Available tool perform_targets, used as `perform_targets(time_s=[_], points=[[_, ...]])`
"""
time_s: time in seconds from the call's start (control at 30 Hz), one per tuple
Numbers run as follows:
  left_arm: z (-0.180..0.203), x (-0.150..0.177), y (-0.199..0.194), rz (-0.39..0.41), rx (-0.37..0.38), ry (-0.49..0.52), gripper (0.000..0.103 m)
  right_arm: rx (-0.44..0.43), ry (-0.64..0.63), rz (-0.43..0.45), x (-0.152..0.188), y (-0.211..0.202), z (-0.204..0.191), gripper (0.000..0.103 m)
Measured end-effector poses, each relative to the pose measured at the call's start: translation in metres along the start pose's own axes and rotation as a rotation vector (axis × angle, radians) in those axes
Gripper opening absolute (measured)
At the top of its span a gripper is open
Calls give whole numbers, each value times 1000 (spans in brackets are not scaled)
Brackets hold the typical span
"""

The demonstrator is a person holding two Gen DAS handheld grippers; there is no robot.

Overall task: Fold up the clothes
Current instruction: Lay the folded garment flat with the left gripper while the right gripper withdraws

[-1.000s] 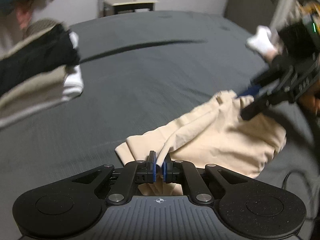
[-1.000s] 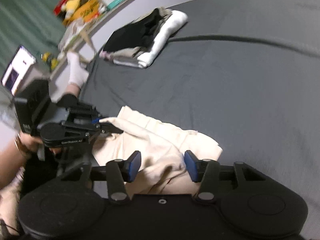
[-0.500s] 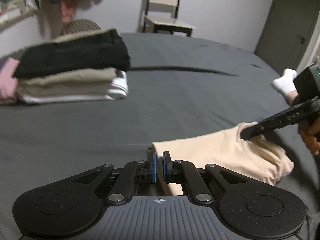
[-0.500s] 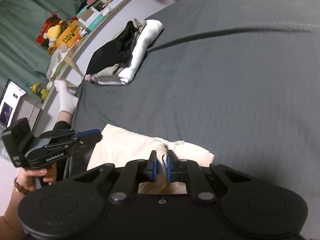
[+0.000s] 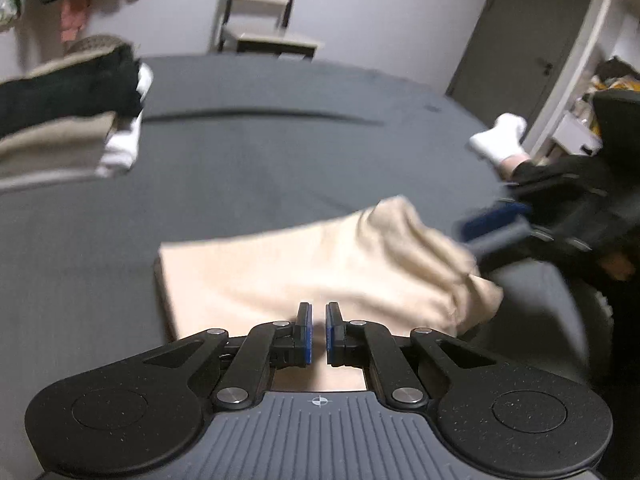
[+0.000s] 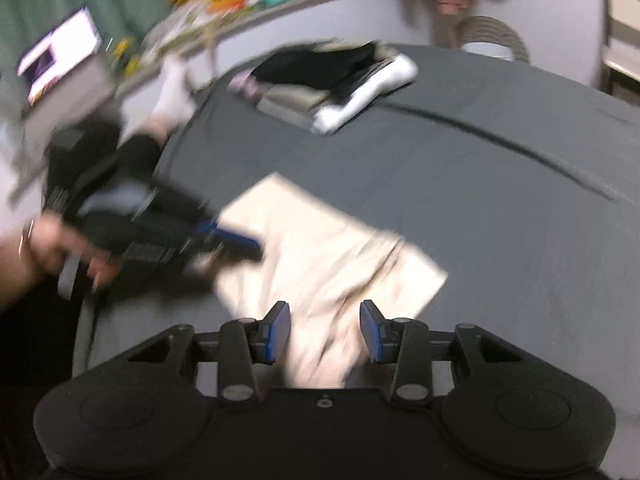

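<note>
A cream garment (image 5: 320, 264) lies mostly flat on the dark grey bed (image 5: 280, 152), bunched at its right end. My left gripper (image 5: 318, 332) is over its near edge with the pads almost together, and cream cloth shows in the narrow slit. In the right wrist view the same garment (image 6: 320, 248) is a rough rectangle. My right gripper (image 6: 325, 330) hangs open above its near end, with cloth below the gap but not pinched. The left gripper (image 6: 244, 248) meets the garment's left edge. The right gripper (image 5: 492, 228) is blurred beside the bunched end.
A stack of folded clothes (image 5: 68, 120) sits far left on the bed, also in the right view (image 6: 332, 80). A person's socked foot (image 5: 500, 140) rests at the bed's edge. A chair (image 5: 260, 20) and a door (image 5: 528, 32) stand behind. A laptop (image 6: 60, 52) glows beyond.
My right gripper has opened and let go of the garment. The garment now lies flatter on the bed. Both grippers are moving fast, and the left view has swung right over the cloth.
</note>
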State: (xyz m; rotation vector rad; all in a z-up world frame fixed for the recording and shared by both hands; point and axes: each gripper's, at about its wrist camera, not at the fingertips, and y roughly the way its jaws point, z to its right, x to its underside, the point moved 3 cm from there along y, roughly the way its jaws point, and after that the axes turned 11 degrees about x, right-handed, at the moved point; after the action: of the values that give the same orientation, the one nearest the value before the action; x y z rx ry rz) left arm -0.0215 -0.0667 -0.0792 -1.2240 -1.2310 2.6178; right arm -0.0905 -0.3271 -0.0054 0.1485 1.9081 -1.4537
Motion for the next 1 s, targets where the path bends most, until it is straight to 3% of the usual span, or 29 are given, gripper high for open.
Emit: perform_targets(time_s=[0.13, 0.17, 0.2, 0.43, 0.53, 0.67, 0.8, 0.9, 1.0], points=[[-15, 10, -3, 20, 46, -85, 4, 49, -77, -52, 15, 6, -19, 37], [-18, 11, -4, 23, 57, -100, 4, 65, -83, -64, 16, 9, -20, 28], [-19, 12, -4, 25, 64, -108, 4, 69, -82, -81, 16, 12, -21, 9], [-24, 17, 2, 26, 86, -124, 4, 60, 108, -111, 27, 8, 15, 8], [-24, 16, 3, 26, 92, -123, 4, 41, 127, -138, 33, 14, 17, 9], [-21, 16, 1, 28, 91, -113, 4, -8, 171, -78, 28, 0, 19, 22], [-13, 14, -4, 31, 61, -70, 4, -25, 283, 66, 16, -18, 27, 52], [-7, 10, -13, 84, 58, -58, 4, -11, 352, 109, 3, -12, 28, 52], [-7, 6, -17, 116, 64, -63, 4, 9, 399, 63, -5, 10, 28, 49]])
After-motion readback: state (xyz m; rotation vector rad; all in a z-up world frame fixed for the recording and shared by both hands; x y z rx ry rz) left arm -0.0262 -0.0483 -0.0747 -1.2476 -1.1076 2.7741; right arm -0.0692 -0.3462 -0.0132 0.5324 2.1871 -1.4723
